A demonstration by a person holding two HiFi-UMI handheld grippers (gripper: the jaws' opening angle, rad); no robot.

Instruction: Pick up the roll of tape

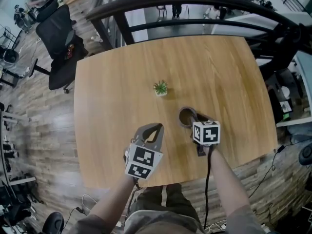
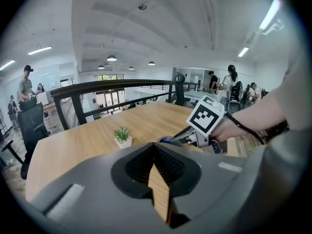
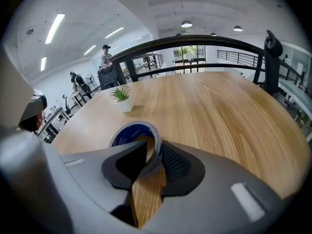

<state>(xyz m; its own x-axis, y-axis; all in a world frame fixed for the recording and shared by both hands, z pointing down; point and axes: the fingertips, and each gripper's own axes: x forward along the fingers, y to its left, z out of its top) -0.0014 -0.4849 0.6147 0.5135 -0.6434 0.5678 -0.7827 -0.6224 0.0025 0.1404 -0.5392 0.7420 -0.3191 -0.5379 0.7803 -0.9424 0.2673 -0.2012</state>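
The table (image 1: 122, 72) carries the work, wide and wooden. My left gripper (image 2: 154, 146) hovers over its near edge, jaws together on nothing. My right gripper (image 3: 154, 149) grips the wall of the roll of tape (image 3: 127, 133), which lies flat just beyond it, one jaw inside the ring and one outside. I judge a firm squeeze and a straight lift best, since the thin wall could slip.
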